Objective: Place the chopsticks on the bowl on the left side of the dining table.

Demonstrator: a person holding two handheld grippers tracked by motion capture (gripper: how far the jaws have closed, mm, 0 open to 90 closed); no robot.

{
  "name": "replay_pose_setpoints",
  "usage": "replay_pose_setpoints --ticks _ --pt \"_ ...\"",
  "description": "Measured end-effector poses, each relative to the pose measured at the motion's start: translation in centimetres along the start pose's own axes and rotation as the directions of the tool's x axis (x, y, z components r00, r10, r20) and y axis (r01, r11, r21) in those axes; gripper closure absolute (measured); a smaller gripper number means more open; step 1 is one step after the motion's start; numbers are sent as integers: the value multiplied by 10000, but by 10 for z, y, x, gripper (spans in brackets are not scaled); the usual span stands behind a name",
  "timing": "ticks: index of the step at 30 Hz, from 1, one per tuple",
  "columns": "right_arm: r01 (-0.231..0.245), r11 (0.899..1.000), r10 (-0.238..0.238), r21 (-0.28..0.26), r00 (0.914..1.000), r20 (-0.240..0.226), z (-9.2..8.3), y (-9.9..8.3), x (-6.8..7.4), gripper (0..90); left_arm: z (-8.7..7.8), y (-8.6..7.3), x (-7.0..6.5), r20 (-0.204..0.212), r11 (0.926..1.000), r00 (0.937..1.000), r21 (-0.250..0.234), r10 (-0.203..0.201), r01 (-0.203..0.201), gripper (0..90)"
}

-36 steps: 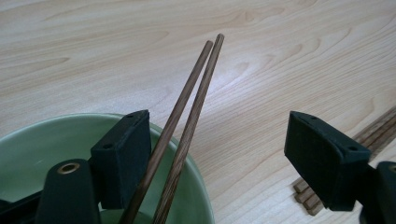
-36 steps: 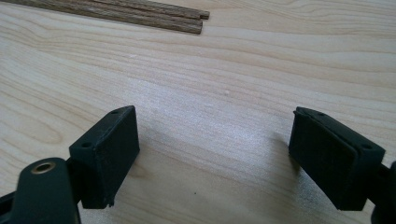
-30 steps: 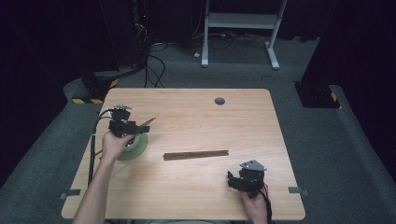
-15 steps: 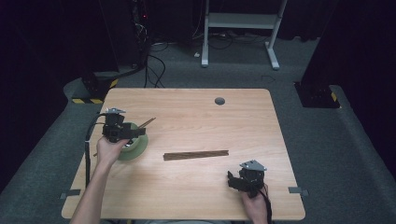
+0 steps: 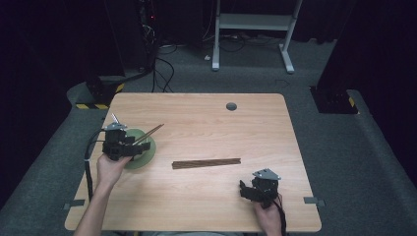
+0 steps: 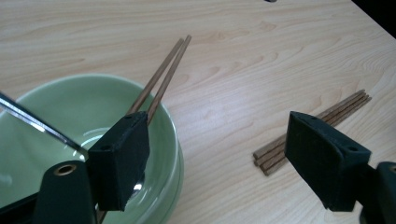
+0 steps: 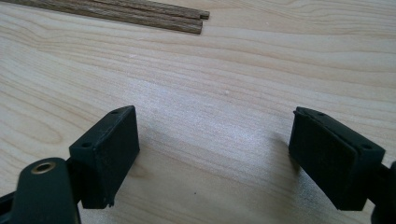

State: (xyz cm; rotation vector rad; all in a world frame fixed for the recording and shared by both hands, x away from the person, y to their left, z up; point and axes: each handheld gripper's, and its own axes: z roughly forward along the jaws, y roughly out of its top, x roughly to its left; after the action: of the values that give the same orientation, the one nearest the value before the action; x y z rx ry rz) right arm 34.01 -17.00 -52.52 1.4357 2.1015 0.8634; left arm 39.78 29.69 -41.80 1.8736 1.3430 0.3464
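A pale green bowl (image 5: 143,153) (image 6: 56,107) stands near the table's left edge. A pair of brown chopsticks (image 5: 149,133) (image 6: 164,74) leans in it, tips out over the rim toward the table's middle. A metal utensil handle (image 5: 115,118) (image 6: 28,119) also rests in the bowl. My left gripper (image 5: 132,145) (image 6: 219,158) hangs open at the bowl's rim, one jaw over the bowl, holding nothing. A bundle of several chopsticks (image 5: 206,162) (image 6: 317,126) (image 7: 140,11) lies flat at mid-table. My right gripper (image 5: 246,189) (image 7: 219,154) is open, low over bare wood near the front edge.
The wooden table (image 5: 206,123) has a small round grommet (image 5: 231,106) near its far edge. Dark floor with cables and a white desk frame (image 5: 251,24) lies beyond. Bare wood stretches between the bundle and the right gripper.
My left gripper has drawn back a little toward the table's left front, away from the leaning chopstick pair, which stays in the bowl. The right gripper has not moved.
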Motion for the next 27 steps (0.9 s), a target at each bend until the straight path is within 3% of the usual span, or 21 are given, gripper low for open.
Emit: replay_pose_setpoints --ticks 8,11,27 --pt "3 10000 -3 0 10000 1 0 0 0 158 -1 -22 2 -206 9997 9995 109 -226 228 226" --pt "1 10000 -1 2 10000 1 0 0 0 158 0 -29 2 -552 9995 9983 216 -200 212 233" --pt "-2 10000 2 1 10000 0 0 0 0 158 2 -42 10 -893 9983 9946 156 -537 553 236"
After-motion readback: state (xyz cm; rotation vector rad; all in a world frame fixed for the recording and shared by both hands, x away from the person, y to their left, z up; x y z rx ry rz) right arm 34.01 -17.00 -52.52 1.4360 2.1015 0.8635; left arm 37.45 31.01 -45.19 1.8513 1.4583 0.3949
